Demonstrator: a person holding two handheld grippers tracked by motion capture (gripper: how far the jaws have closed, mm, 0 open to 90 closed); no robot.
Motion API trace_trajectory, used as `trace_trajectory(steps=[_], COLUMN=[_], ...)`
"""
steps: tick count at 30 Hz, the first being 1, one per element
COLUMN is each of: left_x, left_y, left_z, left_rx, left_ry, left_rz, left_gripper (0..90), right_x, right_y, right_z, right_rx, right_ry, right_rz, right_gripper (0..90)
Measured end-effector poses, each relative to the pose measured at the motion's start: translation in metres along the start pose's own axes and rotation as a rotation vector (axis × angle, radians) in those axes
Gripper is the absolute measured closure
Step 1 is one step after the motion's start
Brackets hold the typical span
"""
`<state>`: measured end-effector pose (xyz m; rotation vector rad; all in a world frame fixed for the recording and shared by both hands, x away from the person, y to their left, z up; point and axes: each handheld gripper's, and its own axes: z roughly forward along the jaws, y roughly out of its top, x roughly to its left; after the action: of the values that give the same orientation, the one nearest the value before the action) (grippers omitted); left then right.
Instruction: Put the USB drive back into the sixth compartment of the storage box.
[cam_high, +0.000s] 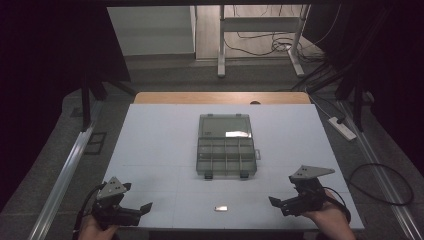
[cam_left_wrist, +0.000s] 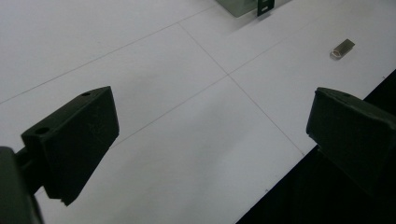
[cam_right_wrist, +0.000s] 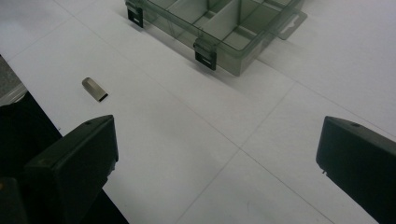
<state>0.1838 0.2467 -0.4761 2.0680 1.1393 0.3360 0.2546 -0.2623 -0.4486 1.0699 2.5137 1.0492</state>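
A smoky clear organizer box (cam_high: 226, 150) lies open at the middle of the white table top (cam_high: 155, 150), its lid folded back and its divided compartments toward me. A small silver metal piece (cam_high: 221, 208) lies near the front edge, between my two grippers. My left gripper (cam_high: 137, 196) rests at the front left, open and holding nothing. My right gripper (cam_high: 283, 190) rests at the front right, also open and holding nothing. In the left gripper view the jaws (cam_left_wrist: 210, 130) stand wide apart, with the metal piece (cam_left_wrist: 343, 48) far off at the upper right. The right gripper (cam_right_wrist: 217, 149) looks toward the box (cam_right_wrist: 219, 28), with the metal piece (cam_right_wrist: 95, 88) to its left.
The table's front edge lies just below both grippers. A white power strip (cam_high: 342, 128) and cables lie on the floor to the right. A desk frame (cam_high: 260, 25) stands beyond the wooden far edge (cam_high: 220, 97). Dark curtains flank both sides.
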Motion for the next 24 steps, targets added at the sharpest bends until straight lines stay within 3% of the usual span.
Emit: trace_trajectory(steps=[24], left_x=[0.0], left_y=[0.0], left_z=[0.0], left_rx=[0.001], left_ry=[-0.002], left_rz=[0.003], left_gripper=[2.5], right_x=[0.018], right_y=[0.021], right_z=[0.025], right_rx=[0.049], right_ry=[0.072], right_rz=[-0.075], right_gripper=[0.0])
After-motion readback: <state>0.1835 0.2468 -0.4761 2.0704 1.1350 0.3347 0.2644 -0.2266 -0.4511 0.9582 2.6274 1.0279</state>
